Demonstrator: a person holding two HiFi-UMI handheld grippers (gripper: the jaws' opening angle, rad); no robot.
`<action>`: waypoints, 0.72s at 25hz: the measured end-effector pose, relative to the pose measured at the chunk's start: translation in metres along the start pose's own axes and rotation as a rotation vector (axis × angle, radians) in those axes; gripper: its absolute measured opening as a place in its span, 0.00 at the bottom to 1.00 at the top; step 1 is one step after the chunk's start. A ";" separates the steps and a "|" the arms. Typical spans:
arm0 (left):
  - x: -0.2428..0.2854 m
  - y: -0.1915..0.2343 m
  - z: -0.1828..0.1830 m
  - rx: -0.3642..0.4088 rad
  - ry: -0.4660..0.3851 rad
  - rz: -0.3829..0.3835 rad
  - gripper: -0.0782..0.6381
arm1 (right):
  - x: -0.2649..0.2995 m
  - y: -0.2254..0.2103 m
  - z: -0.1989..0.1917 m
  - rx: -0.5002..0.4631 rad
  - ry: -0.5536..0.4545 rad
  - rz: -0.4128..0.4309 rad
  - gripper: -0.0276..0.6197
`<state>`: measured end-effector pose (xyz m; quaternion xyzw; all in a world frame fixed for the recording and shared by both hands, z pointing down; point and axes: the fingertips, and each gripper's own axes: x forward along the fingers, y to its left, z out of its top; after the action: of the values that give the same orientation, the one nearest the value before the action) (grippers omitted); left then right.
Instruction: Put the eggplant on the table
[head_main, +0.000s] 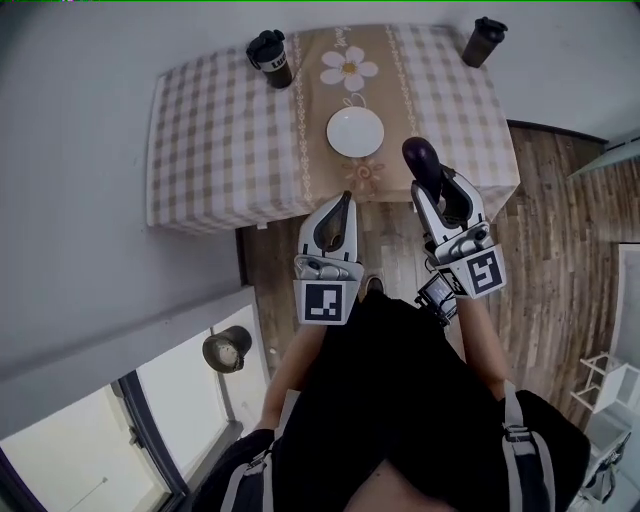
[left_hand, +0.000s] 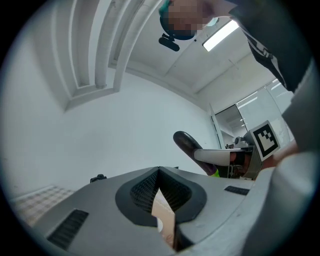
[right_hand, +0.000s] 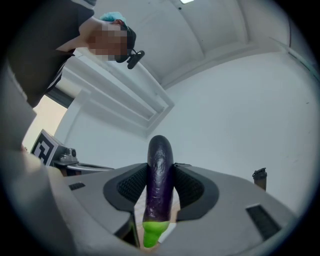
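Note:
A dark purple eggplant (head_main: 424, 155) with a green stem sticks out of my right gripper (head_main: 432, 185), just over the near right edge of the table (head_main: 220, 150) with its checked cloth. In the right gripper view the eggplant (right_hand: 159, 180) stands upright between the black pads (right_hand: 192, 189), which are shut on it, with the green stem (right_hand: 152, 232) at the bottom. My left gripper (head_main: 346, 200) hangs beside it at the table's near edge, its jaws meeting at the tip with nothing between them. The left gripper view catches the eggplant (left_hand: 187, 144) to its right.
A white plate (head_main: 355, 132) lies mid-table on a beige runner with a daisy print. Two dark cups (head_main: 270, 58) (head_main: 484, 40) stand at the far corners. Wooden floor (head_main: 560, 230) runs right of the table; a white wall is on the left, and a white rack (head_main: 610, 385) stands lower right.

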<state>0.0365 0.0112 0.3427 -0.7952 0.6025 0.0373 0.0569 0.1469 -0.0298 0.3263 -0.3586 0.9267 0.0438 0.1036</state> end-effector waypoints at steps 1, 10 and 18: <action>0.010 0.009 -0.001 -0.003 -0.011 -0.007 0.11 | 0.010 -0.003 -0.002 -0.010 0.006 -0.007 0.32; 0.089 0.085 -0.004 0.028 -0.065 -0.110 0.11 | 0.095 -0.040 0.014 -0.066 -0.042 -0.099 0.32; 0.115 0.128 -0.023 -0.011 -0.026 -0.067 0.11 | 0.139 -0.059 -0.005 -0.114 0.014 -0.095 0.32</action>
<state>-0.0561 -0.1362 0.3453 -0.8145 0.5747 0.0492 0.0617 0.0851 -0.1655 0.2996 -0.4078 0.9053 0.0888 0.0785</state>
